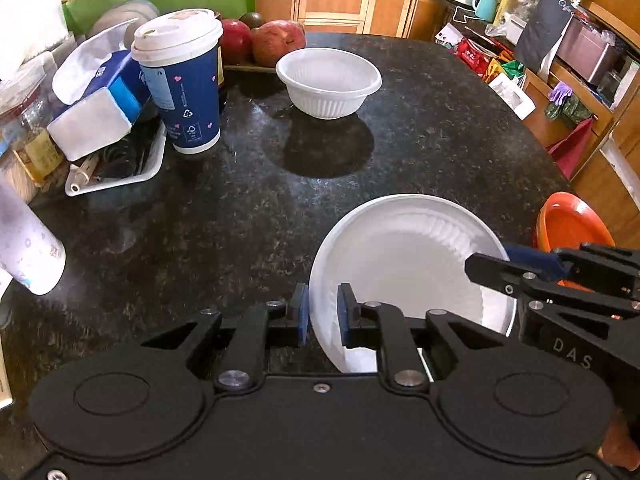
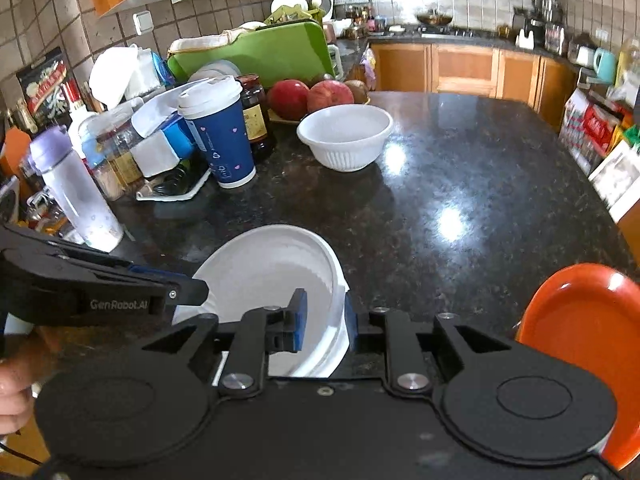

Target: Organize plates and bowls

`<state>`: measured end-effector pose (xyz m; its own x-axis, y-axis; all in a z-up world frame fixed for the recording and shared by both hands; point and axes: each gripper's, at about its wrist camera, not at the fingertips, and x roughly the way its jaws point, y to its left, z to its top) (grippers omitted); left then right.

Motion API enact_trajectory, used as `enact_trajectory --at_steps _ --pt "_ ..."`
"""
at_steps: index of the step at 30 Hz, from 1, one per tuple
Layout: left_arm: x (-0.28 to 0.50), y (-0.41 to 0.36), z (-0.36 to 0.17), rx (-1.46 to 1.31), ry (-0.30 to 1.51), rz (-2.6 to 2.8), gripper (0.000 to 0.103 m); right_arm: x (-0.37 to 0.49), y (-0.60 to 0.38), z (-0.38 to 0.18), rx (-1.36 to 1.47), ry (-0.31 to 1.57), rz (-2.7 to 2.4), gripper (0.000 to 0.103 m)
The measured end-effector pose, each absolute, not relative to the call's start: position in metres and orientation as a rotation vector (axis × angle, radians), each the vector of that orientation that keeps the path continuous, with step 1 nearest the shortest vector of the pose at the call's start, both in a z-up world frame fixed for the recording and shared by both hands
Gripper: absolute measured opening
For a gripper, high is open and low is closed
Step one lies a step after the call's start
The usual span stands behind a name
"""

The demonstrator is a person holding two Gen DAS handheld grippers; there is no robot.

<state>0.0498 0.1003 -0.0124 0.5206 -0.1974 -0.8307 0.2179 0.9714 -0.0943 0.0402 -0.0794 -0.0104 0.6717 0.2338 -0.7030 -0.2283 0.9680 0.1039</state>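
Stretching across both views, the dark speckled desk is carrying everything, with clutter crowding its far left side and an orange plate lying at its near right edge. Sitting on the near part of the desk, the white plate is lying directly ahead of both tools, its rim running between each pair of fingers. Standing well apart beyond it, near the red fruit, the white bowl is waiting upright. Reaching in from the plate's near-left side, the left gripper is pointing steeply down with its blue pads standing slightly spread around the rim, a sliver of gap showing on the left pad. Coming from the plate's right side, the right gripper is tilting down too, its fingers likewise a little apart around the rim; whether its right pad is touching the plate is hard to tell in this distorted view. Both tools are equally near, so either could be taking the plate toward the bowl.
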Motion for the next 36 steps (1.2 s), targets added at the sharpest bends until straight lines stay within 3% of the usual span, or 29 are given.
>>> enact_trajectory --at_steps 2,17,19,21,27,36 --pt "0.048 0.100 -0.014 0.025 0.986 -0.249 0.024 0.037 -0.077 -0.010 -0.022 0.765 0.239 0.032" --pt "0.034 0.112 -0.007 0.023 0.892 -0.236 0.025 0.025 -0.074 -0.009 -0.067 0.682 0.174 0.038" --pt "0.031 0.115 -0.004 0.034 0.869 -0.230 0.029 0.021 -0.073 -0.009 -0.069 0.657 0.167 0.043" --pt "0.030 0.118 -0.003 0.031 0.853 -0.230 0.045 0.016 -0.071 -0.009 -0.075 0.628 0.149 0.047" --pt "0.030 0.126 -0.002 0.041 0.826 -0.223 0.046 0.002 -0.071 -0.010 -0.057 0.556 0.094 0.052" --pt "0.046 0.130 0.006 0.054 0.800 -0.217 0.052 0.010 -0.077 0.006 0.017 0.645 0.143 0.053"
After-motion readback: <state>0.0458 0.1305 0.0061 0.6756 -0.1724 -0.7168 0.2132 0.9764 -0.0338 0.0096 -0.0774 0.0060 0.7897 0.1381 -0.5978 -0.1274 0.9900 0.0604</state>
